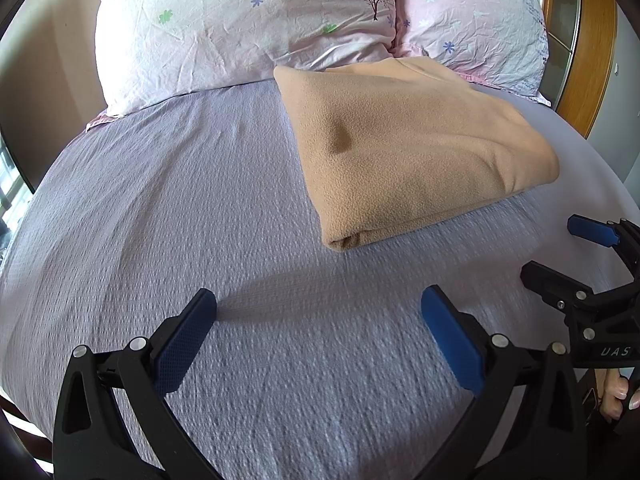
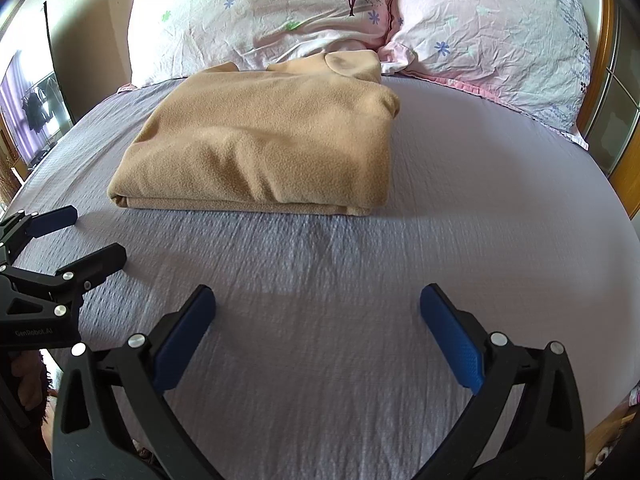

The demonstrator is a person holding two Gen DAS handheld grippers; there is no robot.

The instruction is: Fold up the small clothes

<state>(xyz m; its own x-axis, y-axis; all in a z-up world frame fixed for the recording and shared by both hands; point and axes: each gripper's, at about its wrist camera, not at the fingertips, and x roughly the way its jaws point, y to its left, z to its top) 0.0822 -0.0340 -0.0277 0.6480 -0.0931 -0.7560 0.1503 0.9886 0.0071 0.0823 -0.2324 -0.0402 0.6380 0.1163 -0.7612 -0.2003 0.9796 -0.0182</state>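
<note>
A tan fleece garment [image 1: 412,148] lies folded into a thick rectangle on the lilac bed sheet [image 1: 200,208], just in front of the pillows. It also shows in the right wrist view [image 2: 264,140]. My left gripper [image 1: 319,308] is open and empty, hovering over bare sheet short of the garment's near corner. My right gripper [image 2: 318,308] is open and empty, over the sheet in front of the garment's folded edge. Each gripper shows at the edge of the other's view: the right gripper [image 1: 560,248] and the left gripper [image 2: 92,236], both open.
Two pink flowered pillows [image 1: 240,28] [image 1: 480,20] lie against the head of the bed. A wooden headboard [image 1: 592,48] rises at the far right. The bed sheet [image 2: 480,200] stretches wide on both sides of the garment. A window with hanging clothes [image 2: 36,108] is at far left.
</note>
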